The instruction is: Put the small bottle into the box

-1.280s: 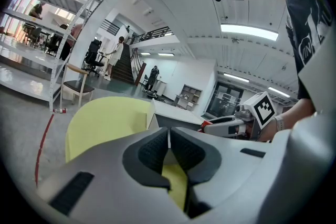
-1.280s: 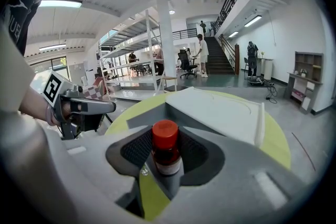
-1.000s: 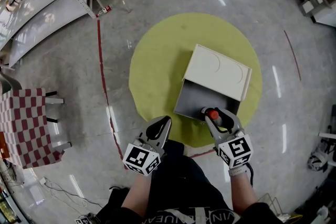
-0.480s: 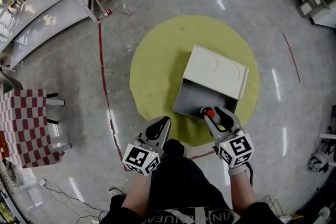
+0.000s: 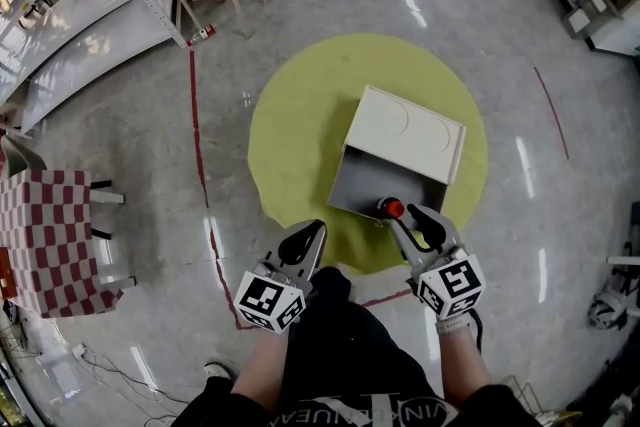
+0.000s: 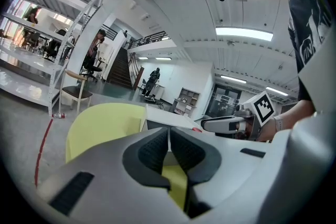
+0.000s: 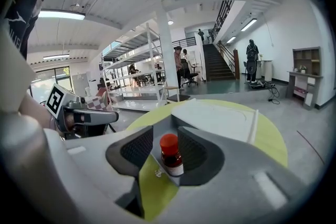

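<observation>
The left gripper hovers just off the near edge of the round yellow desk, its fingers pressed together with nothing between them. On the desk sits the open box — grey inside, cream lid behind it. The right gripper has its fingers pinching the small bottle — red-capped, upright — at the box's near rim.

No legible text or numbers anywhere.

In the head view the right gripper hides the small bottle's body.
</observation>
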`<state>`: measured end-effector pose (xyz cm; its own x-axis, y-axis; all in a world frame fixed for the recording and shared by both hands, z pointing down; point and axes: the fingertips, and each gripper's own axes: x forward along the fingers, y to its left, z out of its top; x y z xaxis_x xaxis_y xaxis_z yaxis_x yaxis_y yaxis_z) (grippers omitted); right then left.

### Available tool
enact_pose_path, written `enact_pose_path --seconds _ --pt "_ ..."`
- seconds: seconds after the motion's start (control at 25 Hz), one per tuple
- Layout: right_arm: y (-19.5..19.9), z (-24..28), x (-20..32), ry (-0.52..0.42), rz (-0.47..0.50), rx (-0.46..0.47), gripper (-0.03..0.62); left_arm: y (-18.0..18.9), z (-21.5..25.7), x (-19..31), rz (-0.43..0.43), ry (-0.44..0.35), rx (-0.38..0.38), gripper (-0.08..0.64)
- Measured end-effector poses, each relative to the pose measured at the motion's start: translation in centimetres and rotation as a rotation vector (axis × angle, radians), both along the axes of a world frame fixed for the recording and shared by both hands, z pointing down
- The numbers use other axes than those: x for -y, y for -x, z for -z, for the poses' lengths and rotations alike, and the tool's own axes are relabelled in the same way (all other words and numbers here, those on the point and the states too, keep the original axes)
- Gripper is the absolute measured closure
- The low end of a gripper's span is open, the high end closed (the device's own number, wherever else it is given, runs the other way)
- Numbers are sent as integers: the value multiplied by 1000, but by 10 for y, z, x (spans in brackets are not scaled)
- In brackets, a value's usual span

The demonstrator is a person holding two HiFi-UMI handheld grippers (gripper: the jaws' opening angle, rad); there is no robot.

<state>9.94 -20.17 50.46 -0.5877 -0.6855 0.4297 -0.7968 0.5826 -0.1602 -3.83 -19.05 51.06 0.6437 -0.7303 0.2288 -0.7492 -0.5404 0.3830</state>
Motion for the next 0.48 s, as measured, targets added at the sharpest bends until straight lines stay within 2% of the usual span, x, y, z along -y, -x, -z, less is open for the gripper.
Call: enact_pose_path --seconds 0.16,0.48 --pt "-3 6 -9 -11 -9 9 454 -4 6 -7 -5 -12 -5 538" --pt "-10 22 -28 -46 -18 21 528 -11 22 -21 -10 -43 -8 538"
